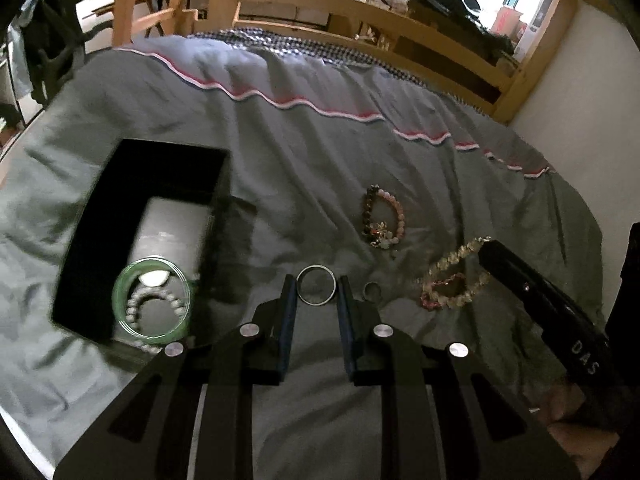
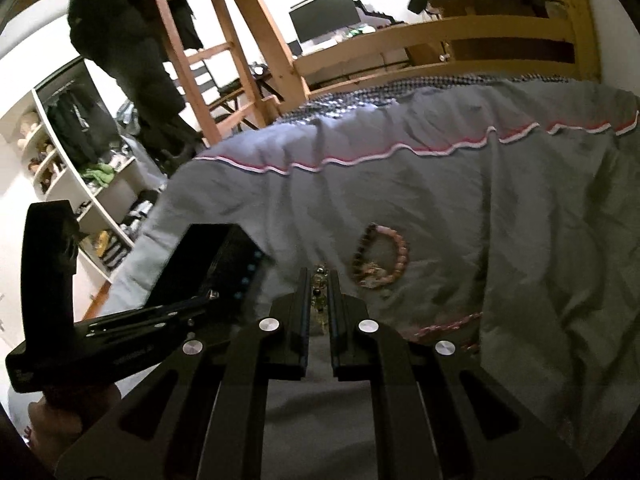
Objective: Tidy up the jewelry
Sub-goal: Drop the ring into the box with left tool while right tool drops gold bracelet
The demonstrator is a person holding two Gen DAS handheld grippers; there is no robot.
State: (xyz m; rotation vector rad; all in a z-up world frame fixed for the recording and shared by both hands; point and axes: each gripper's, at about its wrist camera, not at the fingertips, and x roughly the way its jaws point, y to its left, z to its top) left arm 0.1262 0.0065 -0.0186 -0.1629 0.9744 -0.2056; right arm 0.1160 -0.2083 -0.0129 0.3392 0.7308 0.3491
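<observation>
On a grey bedspread [image 1: 304, 184], a jewelry sort stands partly done. At lower left of the left wrist view, a black box [image 1: 100, 216] already holds a green bangle [image 1: 152, 304] and a pale bead bracelet [image 1: 154, 306] lying inside the bangle's ring. The left gripper [image 1: 317, 288], low at center frame, has its fingers spread on either side of a metal bangle [image 1: 316, 285] that lies on the cloth; they do not appear to touch it. Just right of that sits a small ring [image 1: 373, 291], and above it, mid-frame, a dark-and-pink bead bracelet [image 1: 382, 218].

At lower right, the right gripper [image 1: 486, 244] meets a pale crystal bracelet [image 1: 456, 276], which overlaps a pink beaded strand [image 1: 440, 290]. In the right wrist view, the right gripper's [image 2: 319, 280] fingers are drawn close together, pinching yellowish beads of that bracelet at center frame.

By this evidence, two pieces are stowed and five remain on the bed: the metal bangle, the ring and three beaded pieces, one of them apparently in hand.
</observation>
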